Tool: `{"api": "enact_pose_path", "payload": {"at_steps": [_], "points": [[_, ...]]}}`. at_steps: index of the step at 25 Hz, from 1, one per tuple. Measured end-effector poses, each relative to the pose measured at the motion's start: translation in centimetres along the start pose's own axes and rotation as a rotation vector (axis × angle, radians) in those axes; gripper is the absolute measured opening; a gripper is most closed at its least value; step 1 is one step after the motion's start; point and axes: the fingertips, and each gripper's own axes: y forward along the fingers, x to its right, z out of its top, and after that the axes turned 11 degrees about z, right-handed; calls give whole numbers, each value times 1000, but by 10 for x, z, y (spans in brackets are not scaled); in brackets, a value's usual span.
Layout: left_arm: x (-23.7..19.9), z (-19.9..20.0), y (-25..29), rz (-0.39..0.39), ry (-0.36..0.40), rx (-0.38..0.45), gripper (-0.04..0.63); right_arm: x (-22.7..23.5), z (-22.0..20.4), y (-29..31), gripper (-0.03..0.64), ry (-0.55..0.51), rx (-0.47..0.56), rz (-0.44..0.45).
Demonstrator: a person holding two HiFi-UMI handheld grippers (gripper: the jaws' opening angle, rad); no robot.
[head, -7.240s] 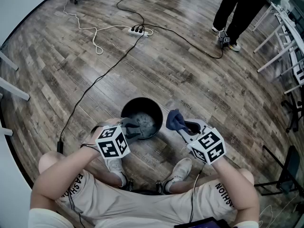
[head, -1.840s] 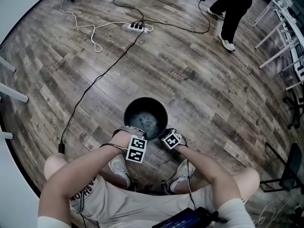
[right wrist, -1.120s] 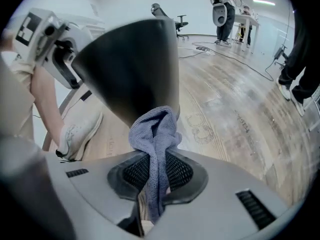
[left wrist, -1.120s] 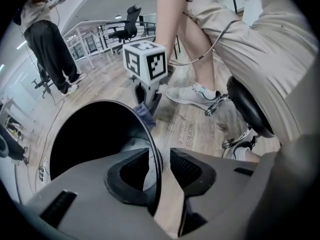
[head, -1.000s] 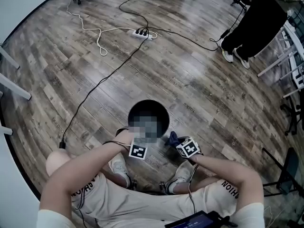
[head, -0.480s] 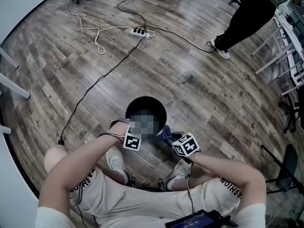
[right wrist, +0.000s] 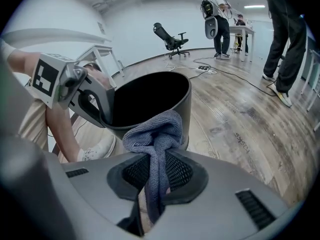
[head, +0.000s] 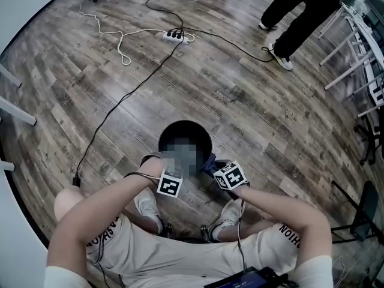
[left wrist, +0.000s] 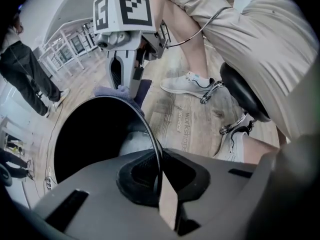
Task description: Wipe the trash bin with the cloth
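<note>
A black round trash bin [head: 170, 132] stands on the wood floor between the person's feet. My left gripper [head: 159, 162] is at its near rim. In the left gripper view the thin rim [left wrist: 151, 134] is pinched between the closing jaws of the left gripper [left wrist: 159, 180]. My right gripper [right wrist: 154, 184] is shut on a bunched blue-grey cloth [right wrist: 156, 132]. The cloth touches the bin's outer wall [right wrist: 182, 106] just below the rim. In the head view the cloth [head: 209, 162] sits at the bin's right side, in front of the right gripper [head: 213, 167].
A black cable [head: 120, 101] runs across the floor to a power strip [head: 173, 37]. The person's white shoes [head: 227, 215] are just behind the bin. Another person's legs [head: 294, 23] stand at the back right, with white table frames [head: 354, 47] beyond.
The left gripper's jaws have closed on the bin's near rim. The right gripper has carried the cloth forward to the bin's right side.
</note>
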Motion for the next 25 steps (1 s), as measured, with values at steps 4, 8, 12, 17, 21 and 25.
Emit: {"api": "enact_pose_path", "payload": {"at_steps": [4, 8, 12, 17, 21, 25], "points": [[-1, 1, 0, -7, -3, 4, 28, 15, -13, 21, 61, -24, -29, -18], [-1, 3, 0, -4, -10, 4, 28, 28, -33, 48, 61, -36, -66, -27], [-1, 3, -1, 3, -10, 1, 28, 41, -48, 73, 61, -34, -70, -7], [-3, 3, 1, 6, -7, 1, 28, 67, -58, 98, 61, -26, -79, -58], [-2, 4, 1, 10, -7, 0, 28, 82, -70, 117, 61, 12, -86, -66], [-3, 3, 2, 19, -4, -5, 29, 93, -84, 133, 61, 19, -118, -78]]}}
